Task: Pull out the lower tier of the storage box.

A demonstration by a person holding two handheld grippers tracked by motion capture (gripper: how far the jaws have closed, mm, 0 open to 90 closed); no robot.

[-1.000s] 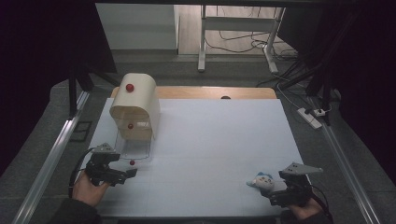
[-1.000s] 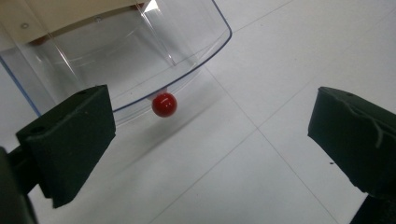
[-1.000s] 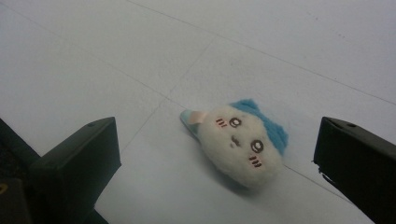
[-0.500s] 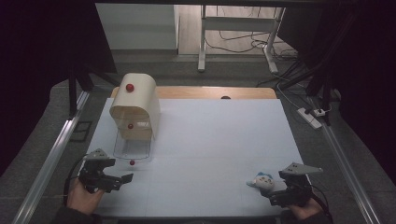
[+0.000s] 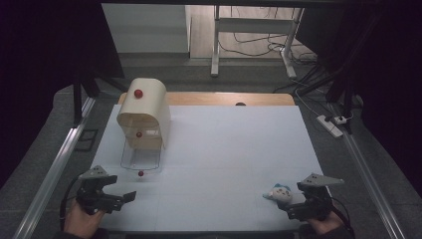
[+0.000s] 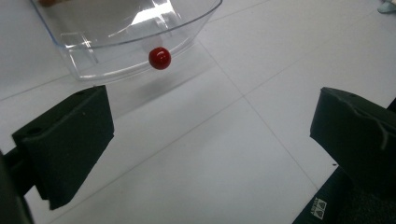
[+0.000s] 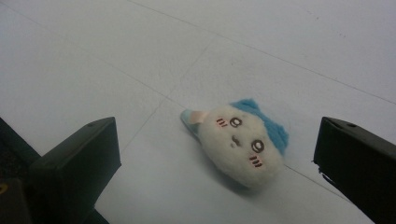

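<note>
A cream, round-topped box with a red knob stands at the table's left. Its clear plastic flap lies open on the white tabletop and carries a small red knob on its front edge. My left gripper sits near the front left corner, open and empty. The left gripper view shows the clear flap and its knob ahead of the spread left gripper. A small white and blue plush face lies just ahead of my open right gripper. In the right gripper view the plush rests on the table between the jaws of the right gripper, touching neither.
A white mat covers the table, with a wooden strip along the far edge. Metal rails run along both sides. A power strip and cables lie on the floor to the right.
My left gripper has drawn back from the flap's red knob toward the front left corner. The right gripper and the plush have stayed in place.
</note>
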